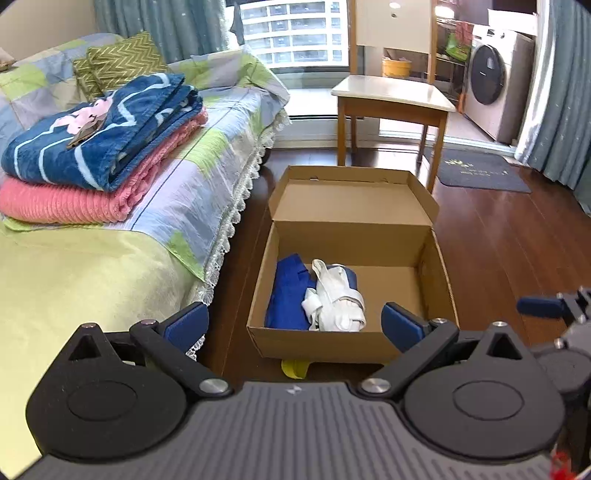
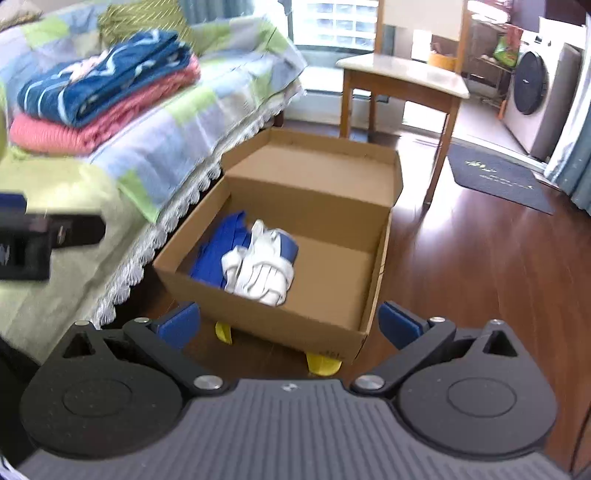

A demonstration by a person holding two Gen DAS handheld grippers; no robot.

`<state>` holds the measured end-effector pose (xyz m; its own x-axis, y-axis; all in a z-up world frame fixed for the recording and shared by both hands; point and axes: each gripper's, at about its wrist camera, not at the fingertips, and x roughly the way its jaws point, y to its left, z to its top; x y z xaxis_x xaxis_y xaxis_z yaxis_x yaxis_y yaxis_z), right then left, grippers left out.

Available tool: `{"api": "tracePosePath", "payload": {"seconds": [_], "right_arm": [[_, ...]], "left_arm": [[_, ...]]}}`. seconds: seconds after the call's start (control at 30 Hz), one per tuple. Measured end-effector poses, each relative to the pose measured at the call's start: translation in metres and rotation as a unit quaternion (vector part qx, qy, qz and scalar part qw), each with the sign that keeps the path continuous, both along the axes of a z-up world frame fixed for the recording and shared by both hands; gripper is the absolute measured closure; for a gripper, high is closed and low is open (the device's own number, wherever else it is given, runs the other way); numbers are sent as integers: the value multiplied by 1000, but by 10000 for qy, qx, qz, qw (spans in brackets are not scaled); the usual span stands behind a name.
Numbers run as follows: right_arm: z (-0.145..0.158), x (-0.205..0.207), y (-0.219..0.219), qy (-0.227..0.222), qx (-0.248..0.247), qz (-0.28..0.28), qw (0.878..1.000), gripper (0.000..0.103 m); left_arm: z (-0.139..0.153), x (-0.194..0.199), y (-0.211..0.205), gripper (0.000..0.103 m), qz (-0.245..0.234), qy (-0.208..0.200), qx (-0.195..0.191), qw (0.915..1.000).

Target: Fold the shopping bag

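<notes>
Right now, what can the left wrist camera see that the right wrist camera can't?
Only the left wrist view shows the orange bucket behind the chair, plus the open left gripper. Only the right wrist view shows two yellow pieces poking out under the box, plus the open right gripper. Both show the cardboard box holding the folded blue and white bag, and the bed's blanket stack.

The floor is dark reddish wood boards and shines with daylight. At 10 o'clock stands a bed with a patchwork cover and a lace edge. At 12 o'clock a large window shows an apartment block, with teal curtains beside it. A wooden chair stands before the window. At 2 o'clock are a washing machine and a dark doormat.
</notes>
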<state>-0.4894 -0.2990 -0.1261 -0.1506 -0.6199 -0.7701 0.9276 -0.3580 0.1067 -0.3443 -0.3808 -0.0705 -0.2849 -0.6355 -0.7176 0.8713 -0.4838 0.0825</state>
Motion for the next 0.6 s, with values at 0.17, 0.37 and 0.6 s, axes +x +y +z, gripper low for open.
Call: {"api": "tracePosePath", "payload": {"seconds": [0.17,0.37,0.6], "right_arm": [[0,-9,-4,-483,73,-177,9986,1],[-12,-10,-13,-810,424,-171,9957,1],[-34,-1,-26,-710,864,-141,9936,1]], "left_arm": [[-5,1,5,2,77,-124,-23,9999],[-22,6,3,2,284,-291,52,9992],[-52,14,-14,2,513,-422,408,9970]]}}
